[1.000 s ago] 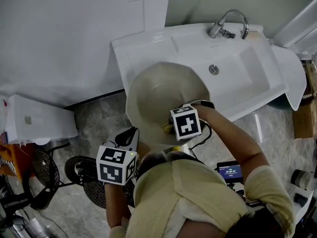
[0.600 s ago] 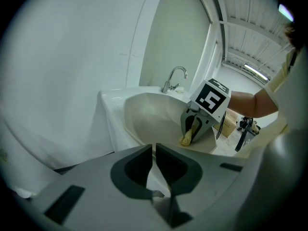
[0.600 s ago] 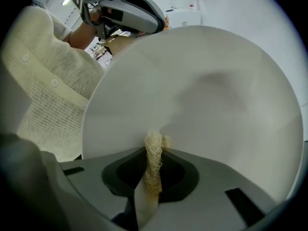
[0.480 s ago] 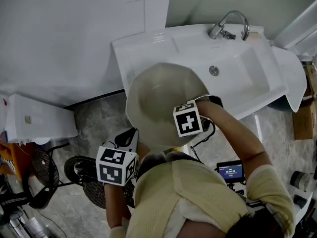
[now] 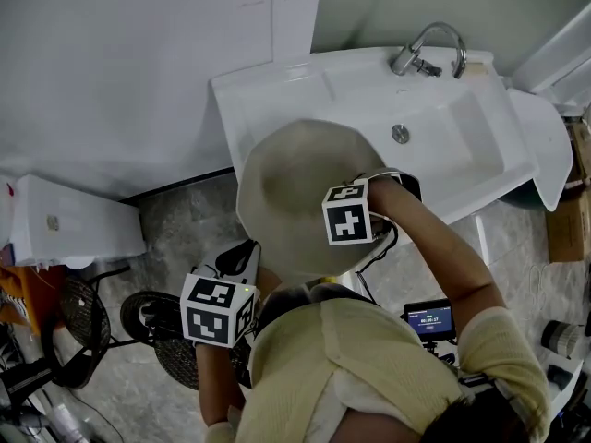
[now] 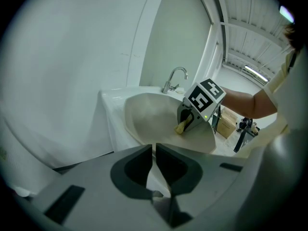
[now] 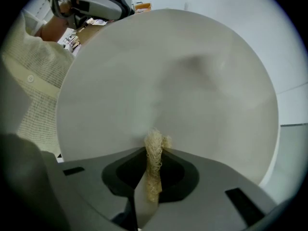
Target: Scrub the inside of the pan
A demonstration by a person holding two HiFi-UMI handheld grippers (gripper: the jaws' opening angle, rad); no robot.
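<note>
A pale, round pan (image 5: 291, 187) is tilted over the left end of a white sink (image 5: 462, 127). My right gripper (image 7: 155, 146) is shut on a tuft of straw-coloured fibrous scrubber (image 7: 154, 150), whose tip presses on the pan's inside (image 7: 183, 81) near its lower rim. In the left gripper view, the right gripper (image 6: 190, 121) and scrubber (image 6: 180, 127) sit inside the pan (image 6: 154, 117). My left gripper (image 6: 155, 150) is below the pan's near rim with its jaws together; a pale strip, seemingly the pan's handle, shows between them. In the head view the scrubber is hidden.
A chrome faucet (image 5: 427, 46) stands at the sink's back, with a drain (image 5: 400, 134) in the basin. A white box (image 5: 74, 224) and black round gear (image 5: 152, 317) lie on the grey floor at left. A small lit screen (image 5: 429, 319) hangs by the person's right arm.
My right gripper has moved a little up the pan's inside, away from the near rim, with the scrubber in it. The left gripper and pan have barely moved.
</note>
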